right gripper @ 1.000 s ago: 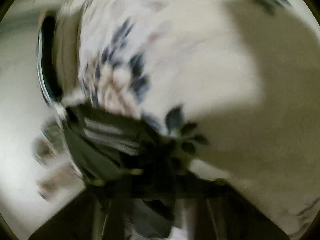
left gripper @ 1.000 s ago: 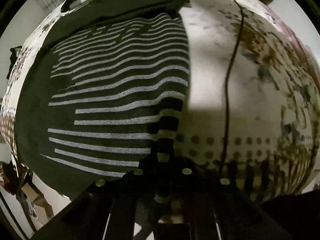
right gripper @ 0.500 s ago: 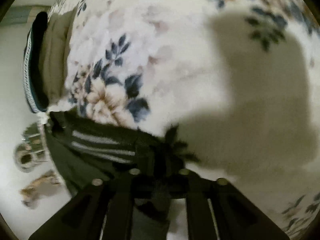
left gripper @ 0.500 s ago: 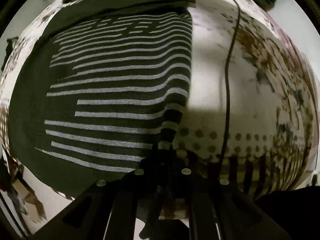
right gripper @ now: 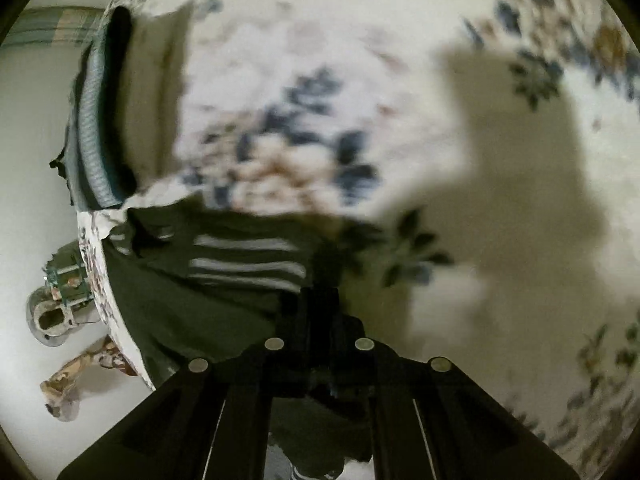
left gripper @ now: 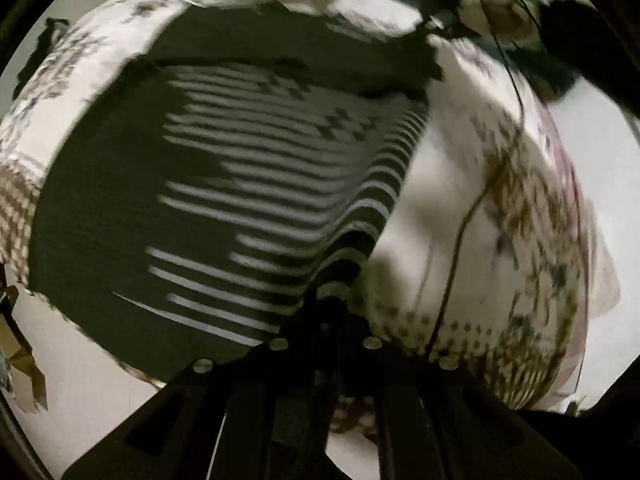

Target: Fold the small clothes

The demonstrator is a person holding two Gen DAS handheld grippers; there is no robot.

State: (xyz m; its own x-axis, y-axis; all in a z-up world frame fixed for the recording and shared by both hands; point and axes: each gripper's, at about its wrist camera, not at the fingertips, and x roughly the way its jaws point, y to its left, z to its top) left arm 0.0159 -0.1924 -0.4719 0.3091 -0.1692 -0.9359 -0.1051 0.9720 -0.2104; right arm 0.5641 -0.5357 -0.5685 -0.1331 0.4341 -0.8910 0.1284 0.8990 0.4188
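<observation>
Both grippers, left [left gripper: 326,300] and right [right gripper: 320,304], apparently pinching striped garment [left gripper: 224,184] edge.

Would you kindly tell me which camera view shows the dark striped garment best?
The left wrist view: the striped garment lies spread across the floral bedspread, most of its stripes visible. The right wrist view shows only a bunched part with a few stripes near the right gripper.

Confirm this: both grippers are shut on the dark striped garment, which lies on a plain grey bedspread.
Not quite. The bedspread is floral, not plain grey, as the right wrist view shows. Both the left gripper and right gripper are shut on the dark striped garment.
</observation>
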